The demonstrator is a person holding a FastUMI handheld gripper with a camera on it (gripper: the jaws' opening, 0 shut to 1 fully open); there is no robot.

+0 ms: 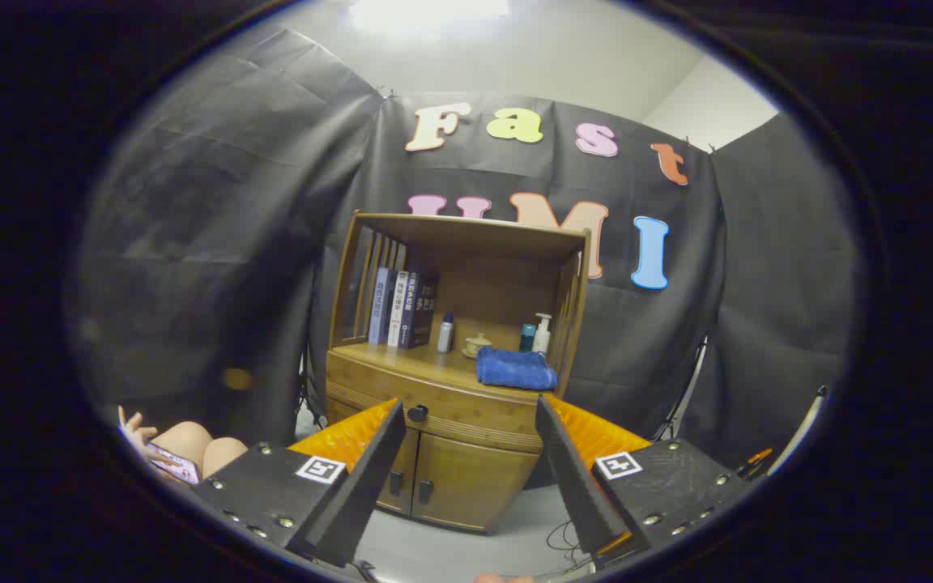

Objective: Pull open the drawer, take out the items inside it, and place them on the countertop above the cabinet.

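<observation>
Drawer [434, 405] sits closed beyond the wide-open, empty gripper [473, 421]; its small dark knob [417, 413], near one finger, looks rigid and the sensible hold.

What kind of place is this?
Likely a staged recording booth, not a real home: black cloth walls surround a lone wooden cabinet with books and a blue towel. The hand-held gripper is open.

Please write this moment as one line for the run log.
phase: approach | gripper: open, holding nothing, apart from cabinet | drawer: closed | drawer knob: just ahead, untouched | countertop: blue towel
</observation>
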